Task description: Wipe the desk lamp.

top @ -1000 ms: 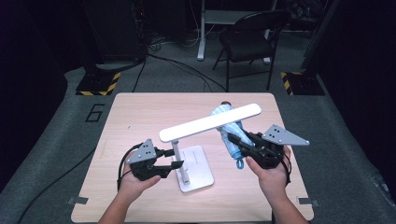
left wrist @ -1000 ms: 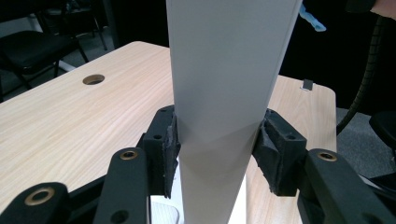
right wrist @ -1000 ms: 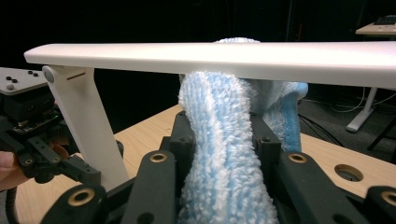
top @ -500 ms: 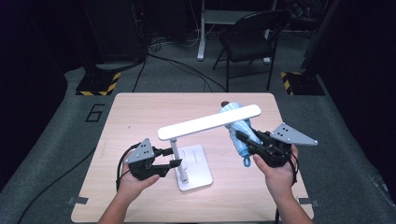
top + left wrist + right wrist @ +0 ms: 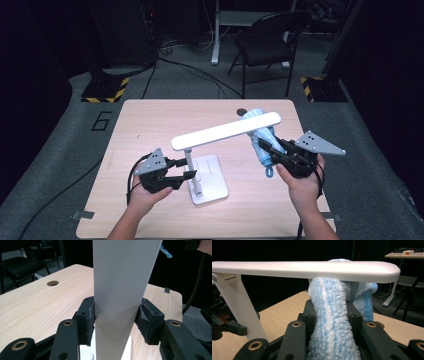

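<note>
Lamp bar slants far-right; left gripper clamps its post, right gripper pinches blue cloth.

Both forearms come in low, one hand wrapped around each tool. The left hand-held gripper points level toward the right, jaws partly spread and pressed on what stands between them — the right hand-held gripper angles up-left, jaws clamped tight.

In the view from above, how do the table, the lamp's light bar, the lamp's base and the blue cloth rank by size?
1. table
2. light bar
3. base
4. blue cloth, though the bar and gripper hide part of it, so its place after the base is unsure.
</note>
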A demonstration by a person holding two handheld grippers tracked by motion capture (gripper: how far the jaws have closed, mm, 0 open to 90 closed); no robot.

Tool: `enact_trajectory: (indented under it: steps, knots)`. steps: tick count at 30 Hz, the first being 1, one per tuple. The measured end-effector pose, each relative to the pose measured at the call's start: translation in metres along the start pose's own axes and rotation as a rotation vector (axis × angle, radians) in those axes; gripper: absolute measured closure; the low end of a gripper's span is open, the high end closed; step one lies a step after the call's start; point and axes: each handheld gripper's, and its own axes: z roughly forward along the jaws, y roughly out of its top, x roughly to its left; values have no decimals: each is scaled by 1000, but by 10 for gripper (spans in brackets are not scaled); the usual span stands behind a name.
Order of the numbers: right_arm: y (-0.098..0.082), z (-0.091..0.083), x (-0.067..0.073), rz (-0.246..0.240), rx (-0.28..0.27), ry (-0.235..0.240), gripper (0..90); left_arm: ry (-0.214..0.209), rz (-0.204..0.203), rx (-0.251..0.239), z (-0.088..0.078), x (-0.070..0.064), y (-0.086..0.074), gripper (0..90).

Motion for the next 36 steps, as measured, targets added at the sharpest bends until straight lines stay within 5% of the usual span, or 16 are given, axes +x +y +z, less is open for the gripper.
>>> enact_trajectory:
  steps: [21,36]
  knots:
    - [0,-11,-18,12,-3,-57,683,-3,6,-12,1,0,-2,524]
    - [1,-5,-6,-2,9,-27,680,-5,4,-10,2,0,-2,523]
